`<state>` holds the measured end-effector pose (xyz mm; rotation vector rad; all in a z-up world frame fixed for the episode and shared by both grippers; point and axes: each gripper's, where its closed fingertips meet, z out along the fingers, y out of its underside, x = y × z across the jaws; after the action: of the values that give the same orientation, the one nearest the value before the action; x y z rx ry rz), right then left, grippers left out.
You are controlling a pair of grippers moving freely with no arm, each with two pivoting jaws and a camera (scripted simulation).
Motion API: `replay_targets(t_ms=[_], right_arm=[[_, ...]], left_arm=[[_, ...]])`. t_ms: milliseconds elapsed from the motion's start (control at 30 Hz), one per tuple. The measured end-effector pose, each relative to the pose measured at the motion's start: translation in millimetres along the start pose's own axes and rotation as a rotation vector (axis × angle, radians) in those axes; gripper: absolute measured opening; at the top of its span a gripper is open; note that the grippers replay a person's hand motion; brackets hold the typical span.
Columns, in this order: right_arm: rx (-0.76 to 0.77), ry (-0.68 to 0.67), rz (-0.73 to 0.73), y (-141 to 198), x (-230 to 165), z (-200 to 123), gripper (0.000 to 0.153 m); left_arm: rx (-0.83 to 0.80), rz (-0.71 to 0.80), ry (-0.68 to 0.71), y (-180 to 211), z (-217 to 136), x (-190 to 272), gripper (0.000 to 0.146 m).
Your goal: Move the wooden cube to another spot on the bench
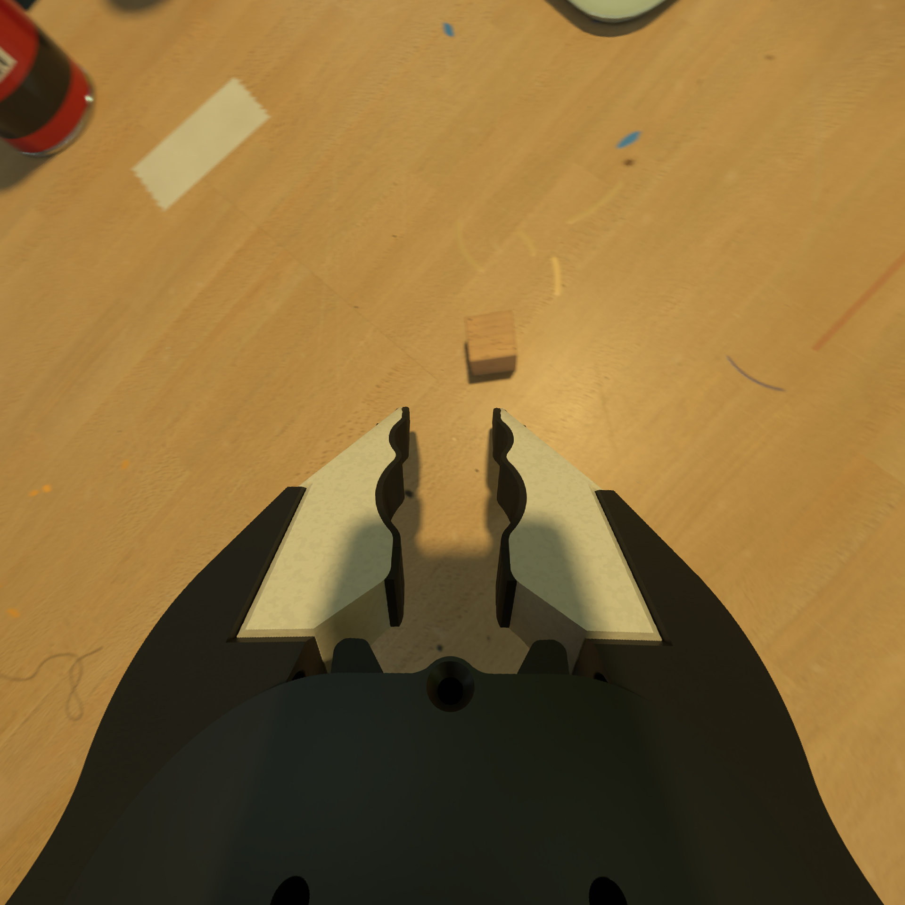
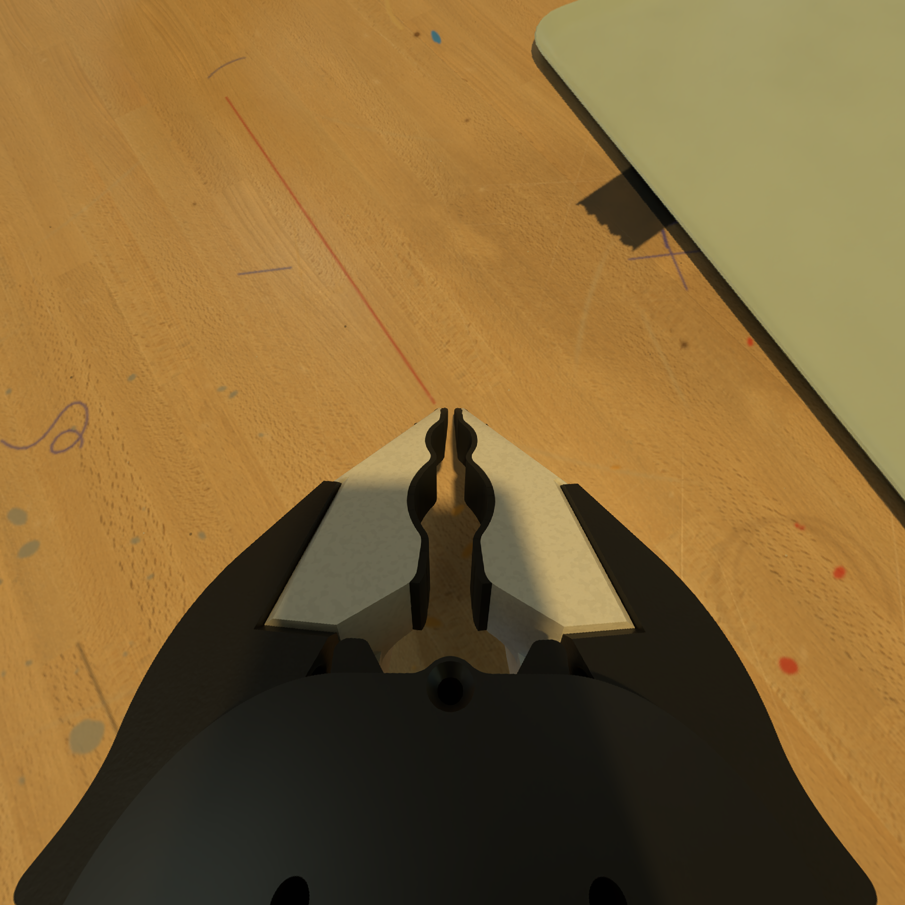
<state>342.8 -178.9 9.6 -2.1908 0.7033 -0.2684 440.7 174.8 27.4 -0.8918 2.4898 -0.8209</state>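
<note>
A small wooden cube sits on the wooden bench in the left wrist view, just ahead of my left gripper and slightly to its right. The left gripper is open and empty, its fingertips a short way short of the cube and not touching it. My right gripper is shut with nothing between its fingers, hovering over bare bench. The cube does not show in the right wrist view.
A red and dark can stands at the far left. A strip of pale tape lies on the bench. A pale green board covers the right side of the right view, and its corner shows at the top of the left view.
</note>
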Motion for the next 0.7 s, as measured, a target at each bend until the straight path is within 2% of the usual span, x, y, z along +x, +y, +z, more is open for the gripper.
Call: replay_targets(t_ms=[100, 267, 433, 500, 700], right_arm=[[0.0, -0.008, 0.015, 0, 1, 0, 0.002], [0.0, -0.013, 0.023, 0, 1, 0, 0.0], [0.0, -0.01, 0.013, 0, 0, 0, 0.001], [0.0, 0.0, -0.004, 0, 0, 0, 0.003], [0.0, -0.006, 0.001, 0, 0, 0, 0.003]], left_arm=[[-0.005, 0.016, 0.071, 5, -5, 13, 0.034], [0.099, -0.02, 0.016, -18, -5, 13, 0.038], [0.012, -0.154, 0.029, -23, 19, 7, 0.046], [-0.017, -0.19, 0.084, -21, 24, 12, 0.046], [-0.047, -0.19, 0.124, -22, 30, 24, 0.047]])
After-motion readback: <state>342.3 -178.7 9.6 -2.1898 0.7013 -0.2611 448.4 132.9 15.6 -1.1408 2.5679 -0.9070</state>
